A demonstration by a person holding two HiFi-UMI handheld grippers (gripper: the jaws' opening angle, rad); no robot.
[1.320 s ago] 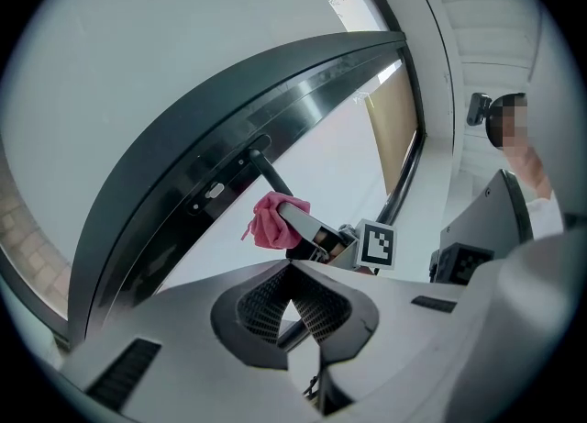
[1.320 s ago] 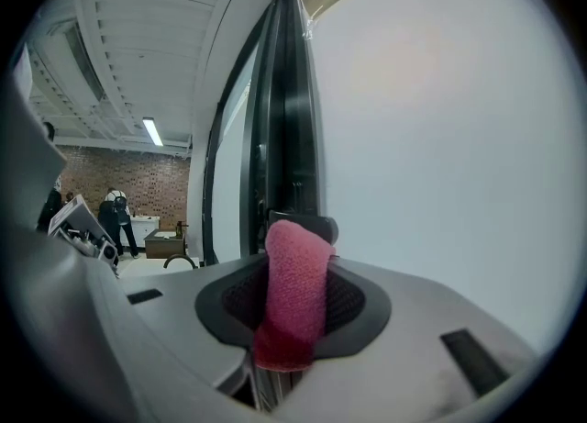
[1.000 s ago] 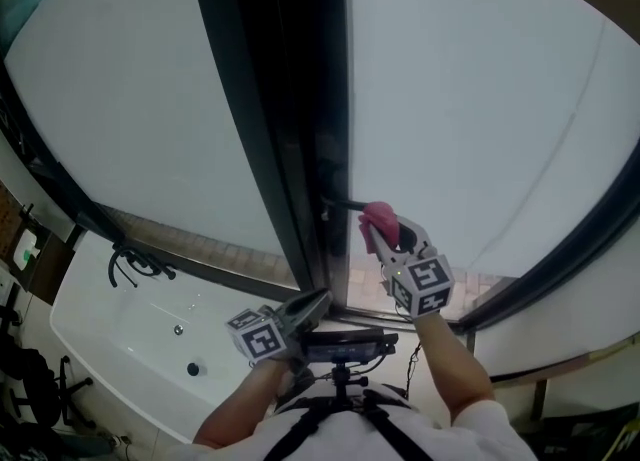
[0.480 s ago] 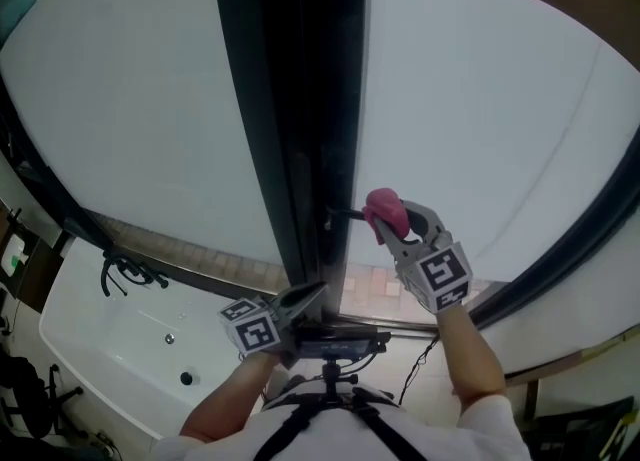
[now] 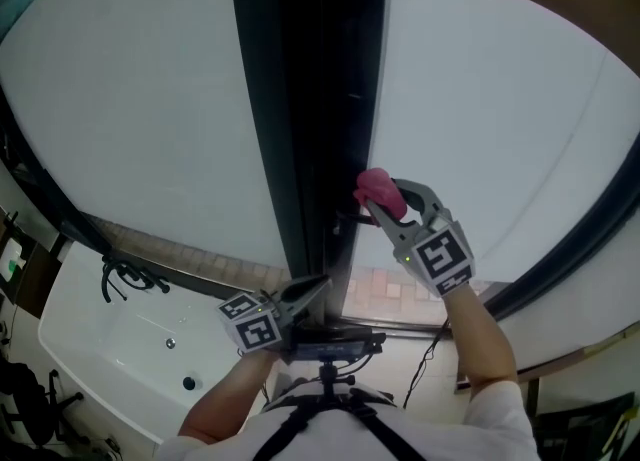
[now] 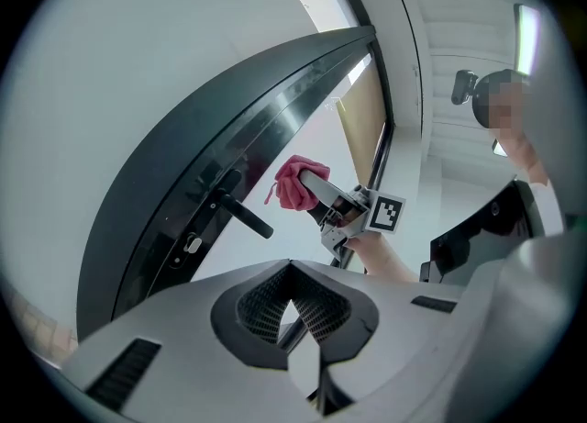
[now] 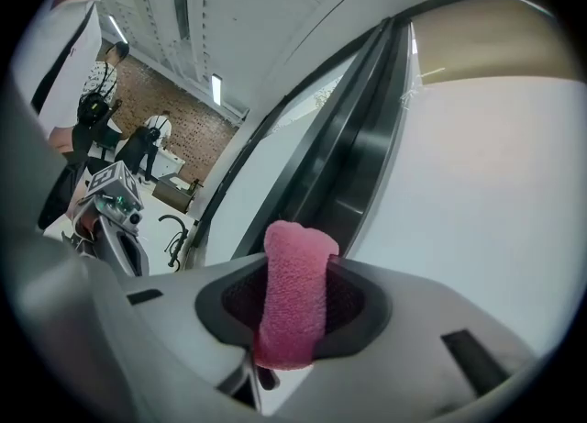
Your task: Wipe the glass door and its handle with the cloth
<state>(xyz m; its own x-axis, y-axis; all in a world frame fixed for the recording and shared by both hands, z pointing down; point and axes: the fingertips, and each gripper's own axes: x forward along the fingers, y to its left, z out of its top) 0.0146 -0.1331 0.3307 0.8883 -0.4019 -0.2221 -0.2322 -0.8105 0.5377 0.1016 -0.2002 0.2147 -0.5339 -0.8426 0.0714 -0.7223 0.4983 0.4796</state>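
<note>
Pink terry cloth [image 7: 292, 293], clamped in your right tool [image 5: 385, 199], hovers just above the black lever handle [image 6: 240, 213]; your closed, empty left tool [image 6: 292, 294] hangs lower.

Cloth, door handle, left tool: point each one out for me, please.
cloth [image 7: 295, 293], right gripper view, on the middle of the pink roll between the jaws.
door handle [image 6: 248, 217], left gripper view, on the black lever's middle.
left tool [image 6: 292, 263], left gripper view, where its closed jaw tips meet.

you are holding the pink cloth [image 5: 377, 189] bunched just above the handle [image 5: 350, 217], a dark lever sticking out level from the whitish glass door [image 5: 480, 129].
</note>
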